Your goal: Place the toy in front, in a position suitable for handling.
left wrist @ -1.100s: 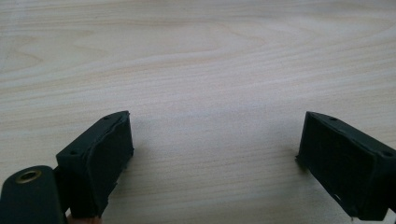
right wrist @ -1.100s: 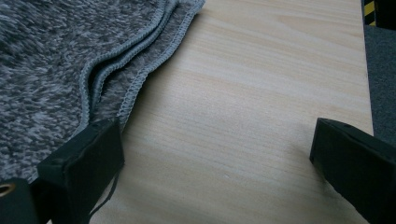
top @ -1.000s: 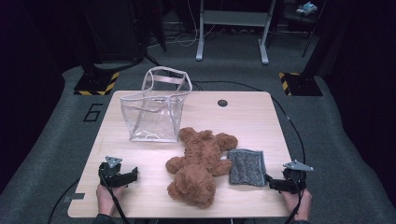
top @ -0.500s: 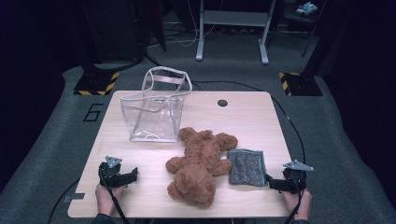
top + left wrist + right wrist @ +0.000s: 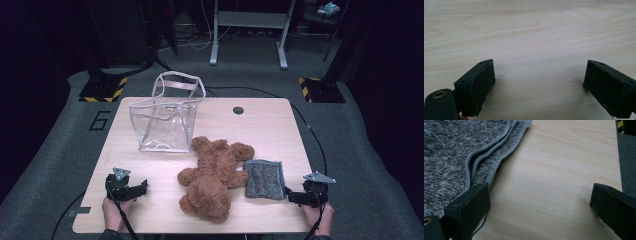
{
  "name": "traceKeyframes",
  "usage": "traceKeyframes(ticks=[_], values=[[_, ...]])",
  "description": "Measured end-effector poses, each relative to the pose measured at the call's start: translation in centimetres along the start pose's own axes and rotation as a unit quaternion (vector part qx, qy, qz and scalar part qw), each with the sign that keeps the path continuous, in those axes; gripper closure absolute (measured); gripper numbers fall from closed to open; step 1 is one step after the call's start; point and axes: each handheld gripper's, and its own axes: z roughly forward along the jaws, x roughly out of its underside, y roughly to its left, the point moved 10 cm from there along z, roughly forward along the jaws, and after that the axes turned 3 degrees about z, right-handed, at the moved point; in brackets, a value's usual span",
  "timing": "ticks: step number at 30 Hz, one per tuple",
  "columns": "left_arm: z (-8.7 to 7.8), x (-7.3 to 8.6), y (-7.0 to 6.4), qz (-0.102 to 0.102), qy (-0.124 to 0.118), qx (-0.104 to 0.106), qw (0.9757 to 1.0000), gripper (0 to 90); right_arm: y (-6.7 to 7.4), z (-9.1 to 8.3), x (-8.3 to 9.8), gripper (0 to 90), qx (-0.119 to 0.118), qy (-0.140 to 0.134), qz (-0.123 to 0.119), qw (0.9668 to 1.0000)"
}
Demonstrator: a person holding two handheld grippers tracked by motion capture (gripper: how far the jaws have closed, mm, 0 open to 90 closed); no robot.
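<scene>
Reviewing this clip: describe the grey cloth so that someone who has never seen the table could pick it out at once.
On the wooden table, look along the near edge toward the right tongs. The grey cloth lies flat just ahead of them, beside the brown teddy bear. It is the only folded, fuzzy grey square; the clear bag stands farther back.

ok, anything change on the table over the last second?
Nothing visibly changed. Both tools, left and right, rest open at the near edge of the table, holding nothing. The teddy bear, the folded grey cloth and the clear bag lie where they were.
</scene>
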Motion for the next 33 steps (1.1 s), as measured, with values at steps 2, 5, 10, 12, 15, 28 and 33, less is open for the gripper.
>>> traceKeyframes(ticks=[2,5,10,12,15,28,33], values=[[0.0,0.0,0.0,0.003,0.000,0.003,1.0000,10.0,0.0,0.0,0.0,2.3,0.000,0.000,0.000,1.0000],[-0.1,-0.1,0.1,0.012,0.011,0.012,0.9998,10.6,0.0,0.0,0.0,2.4,0.001,0.000,0.001,1.0000],[-0.7,-1.4,0.5,0.004,0.002,0.027,0.9996,11.1,0.0,0.0,0.0,2.4,0.000,0.000,0.001,1.0000],[-1.0,-2.3,0.7,0.009,-0.003,0.029,0.9995,11.2,0.0,0.0,0.0,2.4,0.000,0.000,0.001,1.0000],[-1.2,-4.2,0.9,0.017,-0.012,0.037,0.9991,11.3,0.0,0.0,0.0,2.4,0.000,0.000,0.001,1.0000],[-2.2,-11.0,1.5,0.040,-0.037,0.055,0.9970,13.0,0.0,0.0,0.0,2.4,0.000,0.000,0.000,1.0000],[-2.3,-13.4,1.8,0.042,-0.044,0.064,0.9961,14.4,0.0,0.0,0.0,2.4,0.000,0.001,0.000,1.0000]])
